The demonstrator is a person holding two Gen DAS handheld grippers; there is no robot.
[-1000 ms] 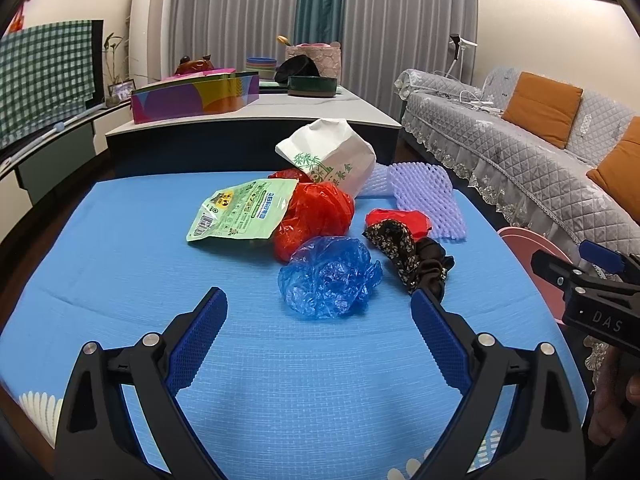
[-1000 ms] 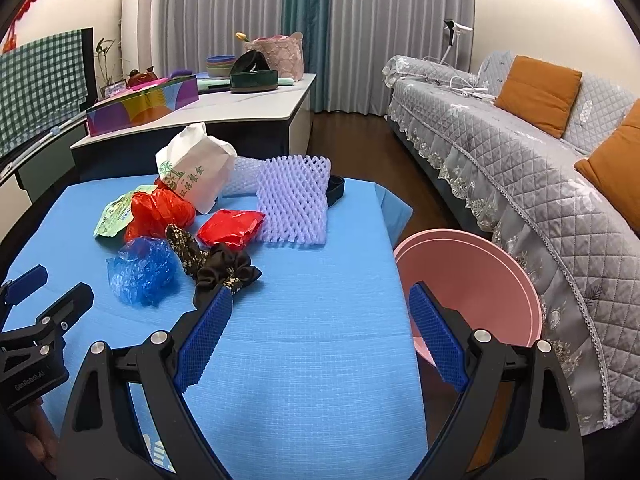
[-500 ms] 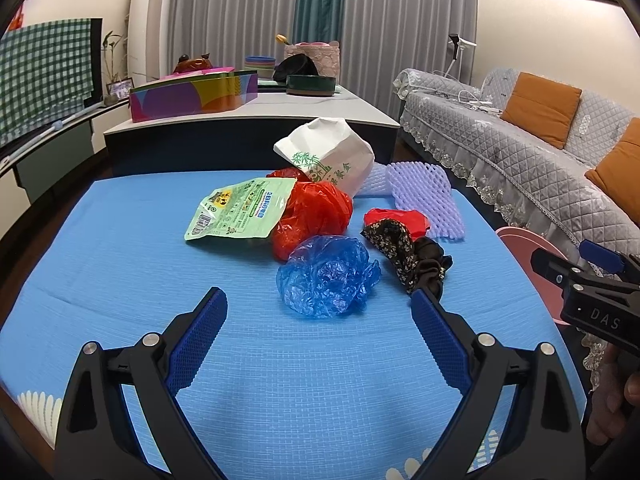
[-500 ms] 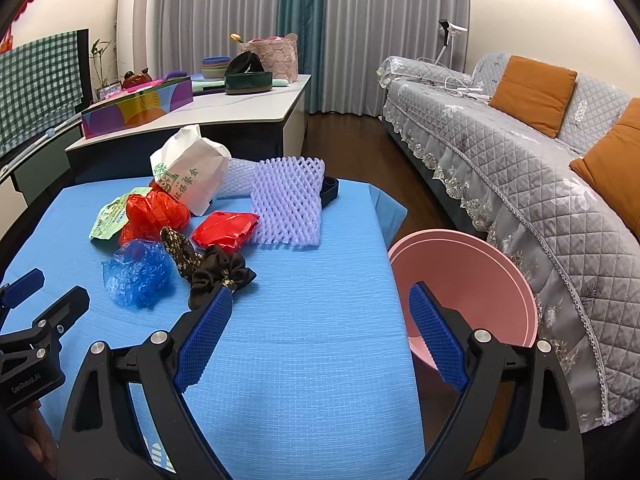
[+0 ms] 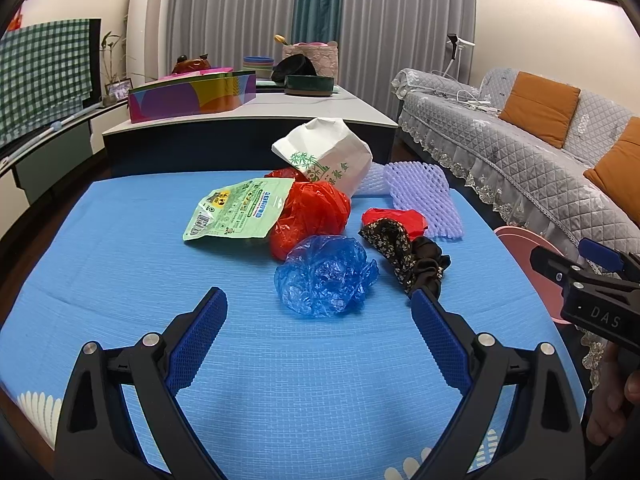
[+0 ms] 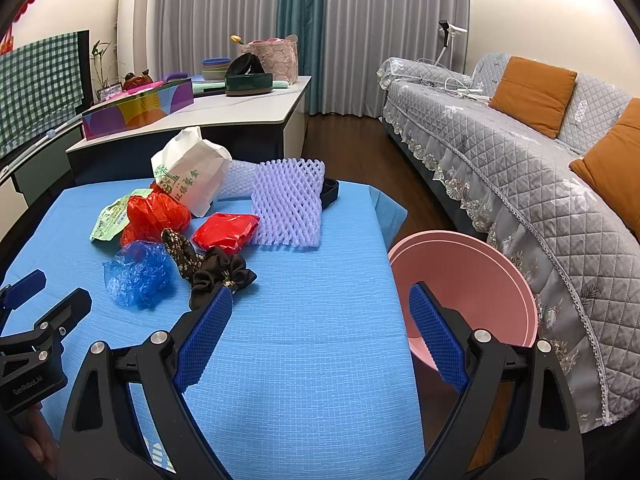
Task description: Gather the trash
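Note:
A heap of trash lies on the blue table (image 5: 120, 264): a crumpled blue plastic bag (image 5: 326, 274) (image 6: 138, 274), a red plastic bag (image 5: 310, 214) (image 6: 156, 216), a green snack packet (image 5: 240, 210), a white paper bag (image 5: 326, 156) (image 6: 190, 172), purple foam netting (image 5: 424, 200) (image 6: 290, 204), a red wrapper (image 6: 226, 230) and a dark scrunchie (image 5: 416, 260) (image 6: 218, 274). My left gripper (image 5: 318, 330) is open just short of the blue bag. My right gripper (image 6: 320, 328) is open over the table's right edge, beside a pink basin (image 6: 468, 276).
A grey quilted sofa (image 6: 520, 160) with orange cushions runs along the right. Behind the blue table stands a white counter (image 5: 248, 114) with a colourful box and bowls. The pink basin sits in the gap between the table and the sofa.
Both grippers have edged slightly forward toward the heap and stayed open. Nothing on the table has moved.

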